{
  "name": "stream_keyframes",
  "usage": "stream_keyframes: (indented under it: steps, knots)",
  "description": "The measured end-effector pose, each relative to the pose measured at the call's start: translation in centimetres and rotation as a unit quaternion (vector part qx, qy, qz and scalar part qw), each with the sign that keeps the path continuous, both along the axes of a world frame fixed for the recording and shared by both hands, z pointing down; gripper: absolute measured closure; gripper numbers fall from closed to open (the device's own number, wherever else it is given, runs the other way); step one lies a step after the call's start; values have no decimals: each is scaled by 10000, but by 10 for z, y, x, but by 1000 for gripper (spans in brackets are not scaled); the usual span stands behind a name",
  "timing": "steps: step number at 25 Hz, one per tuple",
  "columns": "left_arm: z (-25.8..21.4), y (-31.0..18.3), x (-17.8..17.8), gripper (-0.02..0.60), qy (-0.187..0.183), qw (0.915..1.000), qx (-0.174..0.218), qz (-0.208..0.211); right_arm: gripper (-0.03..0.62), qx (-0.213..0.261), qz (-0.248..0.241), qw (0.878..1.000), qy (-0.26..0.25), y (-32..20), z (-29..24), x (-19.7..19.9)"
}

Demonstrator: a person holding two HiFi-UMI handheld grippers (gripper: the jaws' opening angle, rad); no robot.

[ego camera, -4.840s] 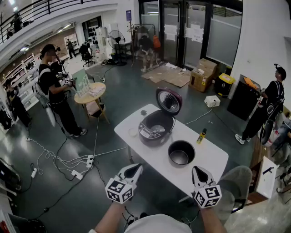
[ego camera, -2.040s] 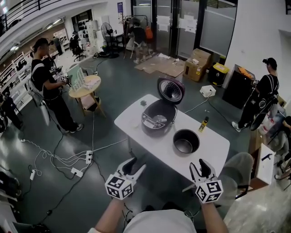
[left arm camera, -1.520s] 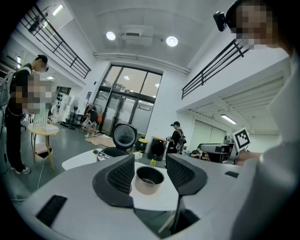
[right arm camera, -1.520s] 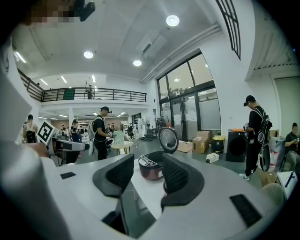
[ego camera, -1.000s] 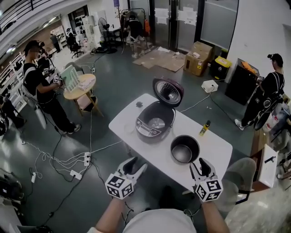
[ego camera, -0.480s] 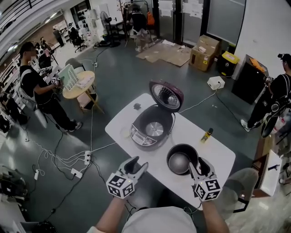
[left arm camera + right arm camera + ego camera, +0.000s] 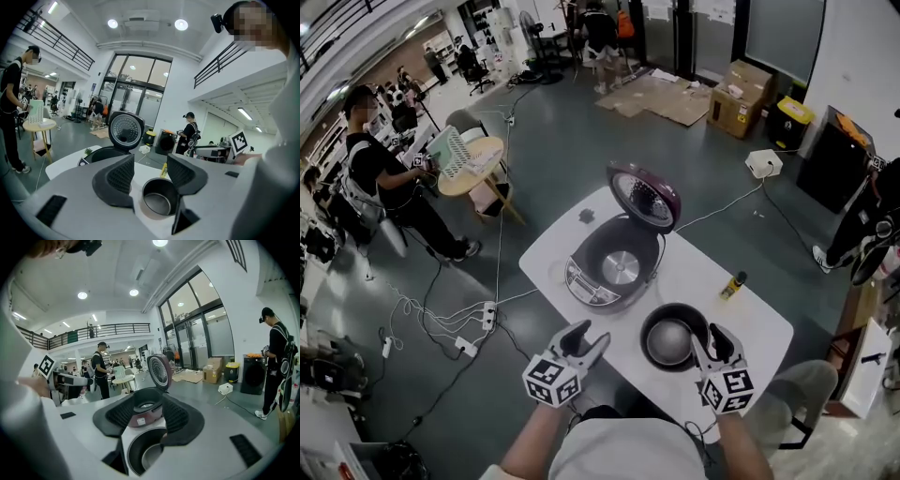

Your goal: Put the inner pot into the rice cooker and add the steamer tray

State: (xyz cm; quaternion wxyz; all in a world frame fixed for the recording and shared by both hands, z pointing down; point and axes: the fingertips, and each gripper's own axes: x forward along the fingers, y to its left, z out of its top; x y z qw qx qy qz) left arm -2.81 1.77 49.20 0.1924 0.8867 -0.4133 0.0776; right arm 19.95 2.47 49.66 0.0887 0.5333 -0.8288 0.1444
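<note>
The purple rice cooker (image 7: 614, 267) stands open on the white table (image 7: 703, 272), its lid (image 7: 642, 199) tipped back. The black inner pot (image 7: 673, 337) sits near the table's front edge, empty. My right gripper (image 7: 712, 339) is open at the pot's right rim, and the pot (image 7: 143, 453) lies just below and beyond its jaws, with the cooker (image 7: 143, 414) behind. My left gripper (image 7: 586, 337) is open over the table's front edge, left of the pot. The pot (image 7: 159, 201) shows between its spread fingers (image 7: 119, 176), not touched. A pale round thing (image 7: 555, 272) lies left of the cooker.
A yellow bottle (image 7: 733, 284) stands right of the cooker, and a small dark item (image 7: 586, 217) lies at the table's far corner. Cables and a power strip (image 7: 478, 323) cross the floor at left. People stand round a small round table (image 7: 473, 155) at far left.
Both grippers have come forward to the table's front edge. The right one now stands at the inner pot's rim and the left one beside the pot. The jaws stay open.
</note>
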Motion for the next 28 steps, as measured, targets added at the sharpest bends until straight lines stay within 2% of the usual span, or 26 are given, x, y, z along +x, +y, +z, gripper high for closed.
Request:
stream_keyframes:
  steps: [7,14,22,28]
  knots:
    - [3,-18,18,345,-108,9999,-22,69,391,-117,50,9999,-65,-11,12,14]
    - [21,-40,35,345,-110,9993,-110,333,391,-272,268,9993,-47,-21,30,24]
    - [39,-68,48,342,-256,9957,-136,874,391,-373,648,9972,44,-33,42,27]
    - [67,-78,66,342,-339,9893,-389,1366,391,-563,935,9940,105,-39,59,31]
